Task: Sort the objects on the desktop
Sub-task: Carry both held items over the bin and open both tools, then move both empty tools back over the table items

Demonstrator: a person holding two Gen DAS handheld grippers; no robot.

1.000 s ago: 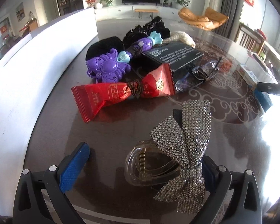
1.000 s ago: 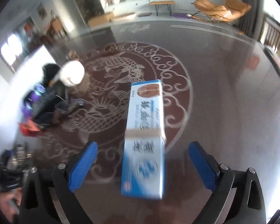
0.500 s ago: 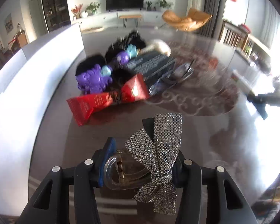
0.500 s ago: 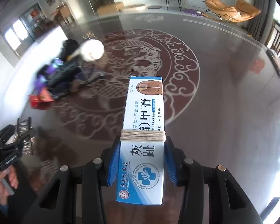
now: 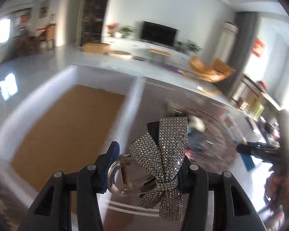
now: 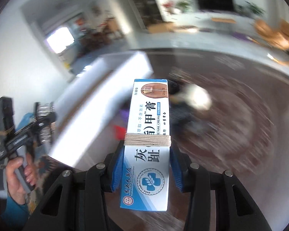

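Note:
My left gripper (image 5: 147, 165) is shut on a clear hair clip with a silver rhinestone bow (image 5: 163, 150), held up in the air above the table. To its left lies a white box (image 5: 133, 100) with a brown cardboard floor (image 5: 67, 127). My right gripper (image 6: 147, 159) is shut on a blue-and-white nail cream box (image 6: 150, 127) bound with a beige band, also lifted off the table. The same white box (image 6: 106, 100) shows left of it. The left gripper (image 6: 42, 115) and the hand holding it appear at the left edge of the right wrist view.
A blurred pile of remaining objects (image 6: 183, 105), among them a white one and a red packet, lies on the dark patterned table (image 6: 231, 119). The right gripper (image 5: 260, 152) and its hand show at the right of the left wrist view.
Both grippers closed on their objects, the bow clip and the cream box, then lifted them off the table and swung left toward the white box. The views are motion-blurred now.

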